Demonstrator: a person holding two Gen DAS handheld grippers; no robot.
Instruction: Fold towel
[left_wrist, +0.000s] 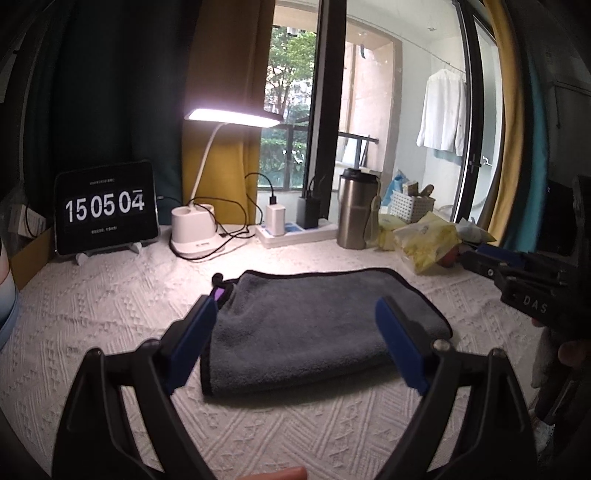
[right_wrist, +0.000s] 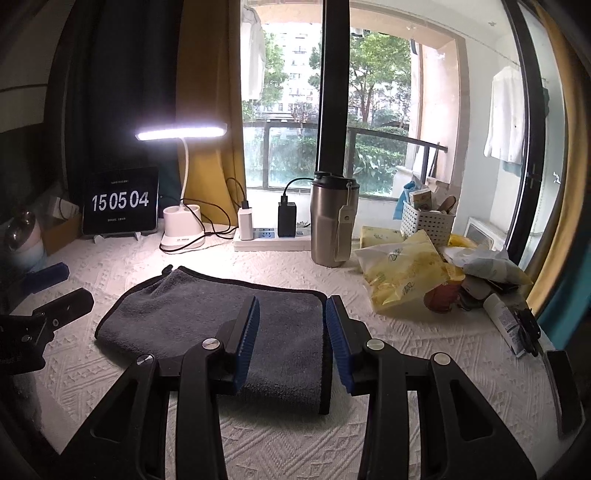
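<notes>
A dark grey towel with black edging lies folded flat on the white textured cloth; it also shows in the right wrist view. My left gripper is open wide and empty, its blue pads on either side of the towel's near part, above it. My right gripper is open and empty over the towel's right edge. The right gripper's body shows at the right of the left wrist view. The left gripper's fingers show at the left of the right wrist view.
Along the back stand a tablet clock, a lit desk lamp, a power strip with chargers, a steel tumbler and a white basket. Yellow bags, a red cup and a tube clutter the right side.
</notes>
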